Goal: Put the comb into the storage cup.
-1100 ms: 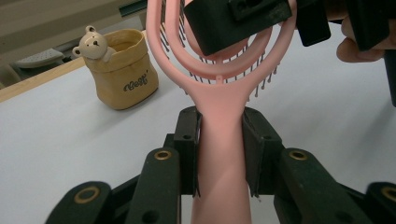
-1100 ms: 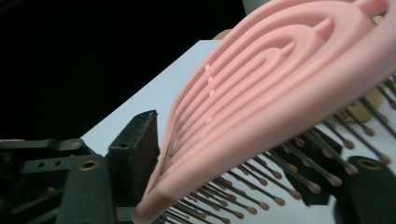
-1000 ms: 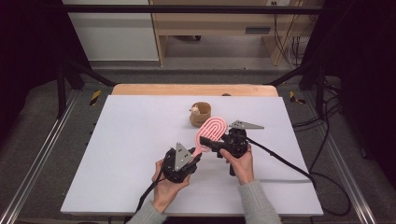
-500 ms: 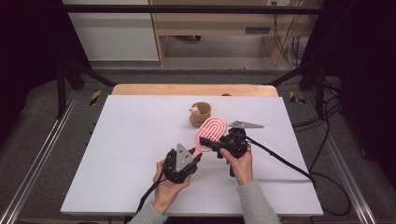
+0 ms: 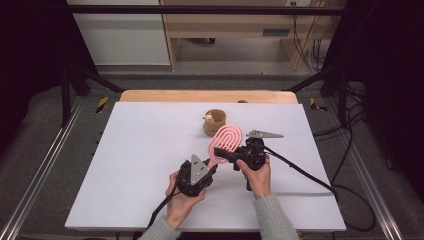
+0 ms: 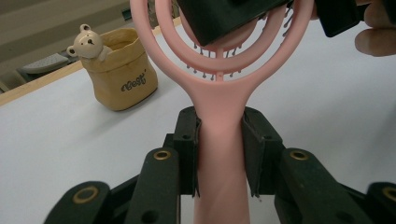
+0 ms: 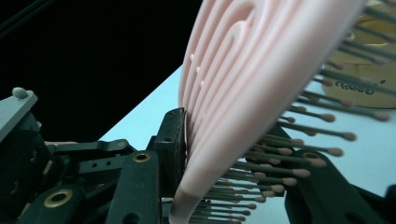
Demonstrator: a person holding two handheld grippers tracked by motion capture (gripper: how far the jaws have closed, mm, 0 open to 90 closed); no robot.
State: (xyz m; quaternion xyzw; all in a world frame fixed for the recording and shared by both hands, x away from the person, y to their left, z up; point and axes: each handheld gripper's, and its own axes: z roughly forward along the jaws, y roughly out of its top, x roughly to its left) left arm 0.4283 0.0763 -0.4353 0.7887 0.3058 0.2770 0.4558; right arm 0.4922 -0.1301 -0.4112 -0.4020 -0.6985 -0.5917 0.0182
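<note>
Left gripper clamps the handle of the pink plastic hairbrush with looped head. Right gripper, jaws just closing, grips the brush head near the tan fabric bear pouch.

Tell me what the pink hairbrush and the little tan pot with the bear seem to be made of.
Hairbrush: looks like moulded plastic, smooth and matt, with open looped ribs; its bristles are thin dark pins with rounded tips. Pot: probably soft fabric or paper, as its rim sags unevenly; the bear looks glossy, perhaps ceramic or plastic.

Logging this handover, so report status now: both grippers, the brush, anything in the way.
Left gripper shut on pink hairbrush handle. Right gripper, jaws just closing, shut on its head. Bear pouch beyond, apart.
</note>
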